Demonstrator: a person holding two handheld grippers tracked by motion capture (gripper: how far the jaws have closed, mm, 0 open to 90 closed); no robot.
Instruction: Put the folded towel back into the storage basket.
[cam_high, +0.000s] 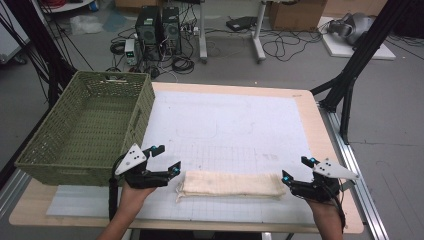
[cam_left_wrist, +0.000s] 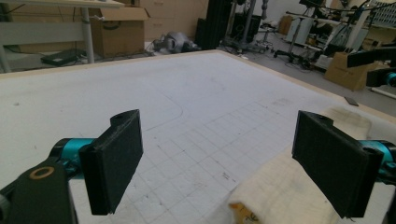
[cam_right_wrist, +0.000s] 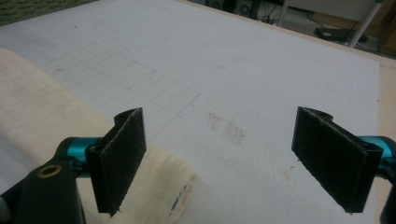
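Here the folded cloth (cam_high: 231, 185) lies long-axis left to right on the near tabletop (cam_high: 305, 105). The left tongs (cam_high: 166, 160) and right tongs (cam_high: 296, 168) gape empty, one just off each end

A light wooden desk (cam_high: 320, 120) stands on a grey floor (cam_high: 390, 115) strewn with black cables (cam_high: 280, 47). Beyond it sit two black computer towers (cam_high: 159, 27), white table legs (cam_high: 259, 35) and brown cardboard boxes (cam_high: 297, 14). Black metal frame struts (cam_high: 357, 62) rise at the right. More cardboard boxes (cam_left_wrist: 121, 30) line the far side.
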